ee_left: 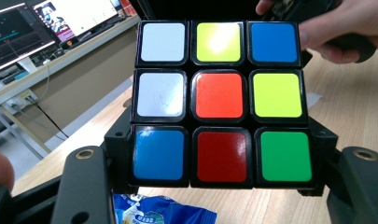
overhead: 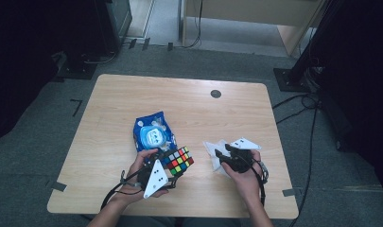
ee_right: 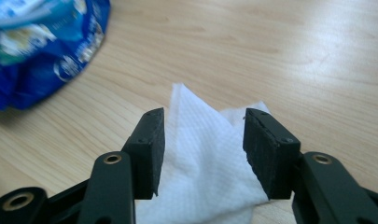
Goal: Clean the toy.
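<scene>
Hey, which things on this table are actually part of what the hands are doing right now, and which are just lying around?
In use:
- puzzle cube, clamped in the left gripper
- white tissue, between the open jaws of the right gripper

Lying about:
- blue packet, beside the cube
- small dark disc, far side of the table

cube [overhead: 178, 161] left of tissue [overhead: 213, 148], packet [overhead: 154, 133] behind

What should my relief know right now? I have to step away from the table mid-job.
Left gripper: shut on the puzzle cube, held up off the table.
Right gripper: open, jaws either side of the white tissue, which lies on the table; not yet pinched.
Blue packet lies beyond the cube.
Done: cube picked up.
Left: probably close on the tissue and lift it.
</scene>
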Motion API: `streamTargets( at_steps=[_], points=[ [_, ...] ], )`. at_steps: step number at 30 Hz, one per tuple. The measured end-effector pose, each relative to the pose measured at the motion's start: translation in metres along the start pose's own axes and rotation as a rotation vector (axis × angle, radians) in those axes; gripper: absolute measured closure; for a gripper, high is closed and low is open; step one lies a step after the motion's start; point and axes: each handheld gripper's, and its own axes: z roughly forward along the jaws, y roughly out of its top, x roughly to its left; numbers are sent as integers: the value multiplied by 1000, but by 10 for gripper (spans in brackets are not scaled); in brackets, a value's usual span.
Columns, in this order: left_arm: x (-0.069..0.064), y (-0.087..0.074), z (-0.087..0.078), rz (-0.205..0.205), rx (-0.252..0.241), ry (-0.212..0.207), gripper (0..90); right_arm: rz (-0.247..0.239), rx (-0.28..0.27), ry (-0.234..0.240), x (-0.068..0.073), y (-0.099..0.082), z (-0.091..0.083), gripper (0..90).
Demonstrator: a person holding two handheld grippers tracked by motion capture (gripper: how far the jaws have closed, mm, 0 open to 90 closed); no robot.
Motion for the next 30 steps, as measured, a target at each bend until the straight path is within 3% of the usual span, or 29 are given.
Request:
streamTargets(
  at_steps=[9,10,15,17,19,22,26,30],
  points=[
    [2,0,-1,-11,-1,2,336,-19,107,-61,-6,-15,18,590],
    [2,0,-1,-11,0,3,336,-18,97,-61,-7,-16,18,607],
    [4,1,-1,-20,-5,4,337,-5,91,-99,-9,-17,16,859],
    [4,1,-1,-22,-8,4,336,12,85,-82,-9,-17,14,882],
    [4,1,-1,-28,-9,3,337,20,43,-49,-4,-12,6,887],
    [5,0,0,-33,-6,2,337,14,-69,38,10,5,-15,888],
    [5,0,1,-44,-5,4,337,-20,-248,191,46,33,-56,888],
    [4,1,2,-48,-5,0,336,-64,-358,362,81,50,-86,888]
  ],
)
